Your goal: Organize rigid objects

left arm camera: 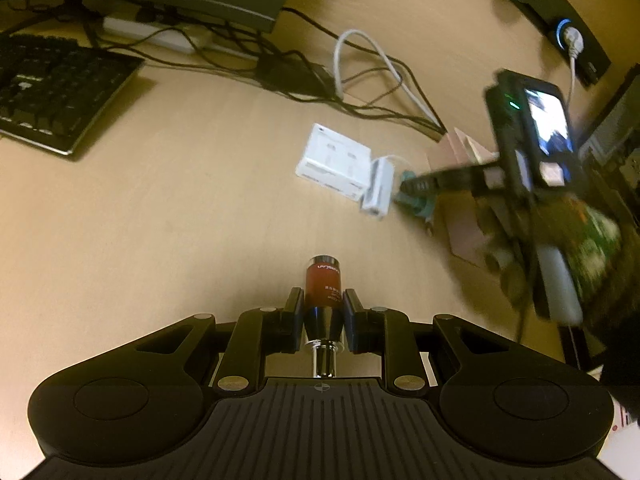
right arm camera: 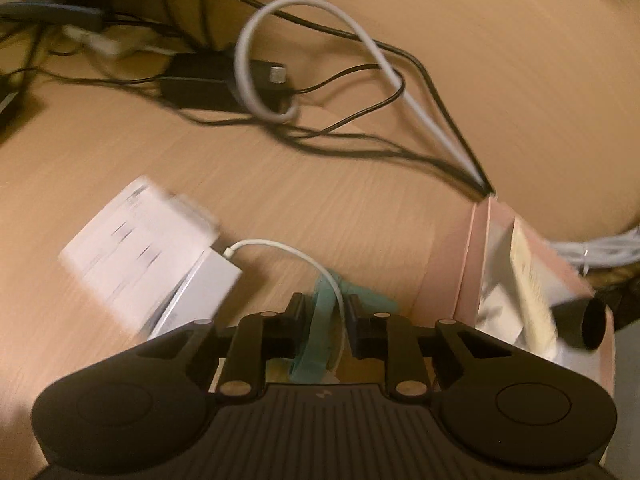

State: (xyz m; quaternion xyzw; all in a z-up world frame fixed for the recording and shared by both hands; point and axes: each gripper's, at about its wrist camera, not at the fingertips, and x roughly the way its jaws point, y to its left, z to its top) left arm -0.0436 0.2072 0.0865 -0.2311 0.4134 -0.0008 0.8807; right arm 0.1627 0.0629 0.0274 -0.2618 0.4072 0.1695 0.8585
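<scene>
Left gripper point(left arm camera: 323, 312) is clamped tight on a small red bottle point(left arm camera: 323, 280) with a chrome cap, holding it just above the bare wood table point(left arm camera: 180, 220), so my read is the carry step: bottle picked, not yet placed. Right gripper point(right arm camera: 323, 312) has its jaws nearly closed around a teal clip-like thing point(right arm camera: 320, 320), with a thin white cable point(right arm camera: 280, 246) running through the same gap. Can't tell if the pads actually press on it, too much blur.

Next move probably calls for finding the bottle a spot, maybe in the pink box point(right arm camera: 472, 260) over on the right, and keeping that white cable out of the pinch on the other side.

Just left of the teal thing sit a white adapter point(left arm camera: 376, 188) and a flat white box point(left arm camera: 336, 160), touching each other. Farther off there's a cable tangle point(left arm camera: 360, 80), plus a keyboard point(left arm camera: 52, 92) far left.

Hard to see: the pink box's contents are smeared, and the right view is motion-blurred throughout.
</scene>
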